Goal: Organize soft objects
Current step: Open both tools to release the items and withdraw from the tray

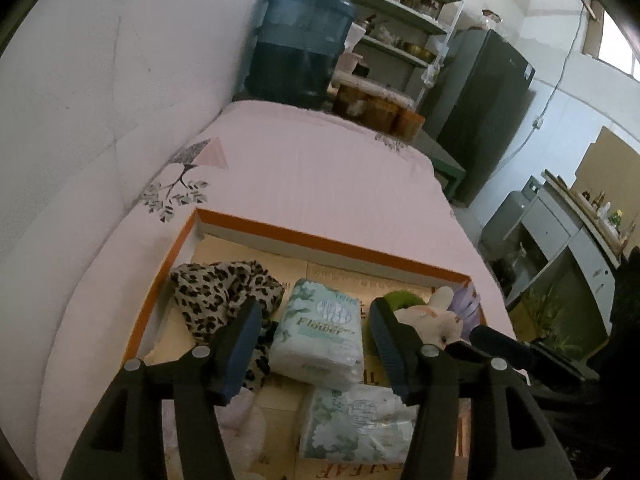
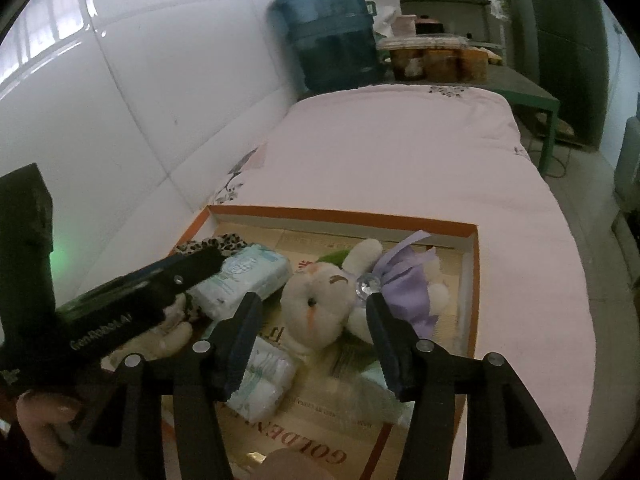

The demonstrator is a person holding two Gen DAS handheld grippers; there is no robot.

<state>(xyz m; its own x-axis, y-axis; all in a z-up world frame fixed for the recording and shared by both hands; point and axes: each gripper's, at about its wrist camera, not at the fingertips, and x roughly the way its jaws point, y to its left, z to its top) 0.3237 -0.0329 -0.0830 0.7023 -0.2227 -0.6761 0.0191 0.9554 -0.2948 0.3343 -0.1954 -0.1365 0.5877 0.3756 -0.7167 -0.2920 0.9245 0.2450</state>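
Two grippers hang over an orange-rimmed box (image 1: 332,246) that lies on a bed covered in pale pink bedding (image 1: 320,168). The left gripper (image 1: 316,336) has its jaws spread wide, and a tissue pack printed with "Flower" (image 1: 318,340) lies in the box between and below them, untouched by the pads. A second tissue pack (image 1: 356,424) lies nearer the camera, just beside the first. A leopard-print cloth (image 1: 224,292) is bunched in the box's left part, partly behind the left finger.

The right gripper (image 2: 314,342) also stands spread, pinching nothing. Between its fingers, lower in the box, rests a white plush rabbit (image 2: 320,304) with a purple dress (image 2: 408,284) and a clear bead at its neck; neither pad presses on it. A green soft item (image 1: 402,300) peeks out behind the rabbit's head. In the right wrist view, the left gripper's black body crosses the left side, above the tissue packs.

At the bed's far end stand a large blue water jug (image 1: 300,44), several jars (image 2: 436,60) and shelves with dishes (image 1: 400,12). A white padded wall (image 1: 100,80) runs along the bed's left side.
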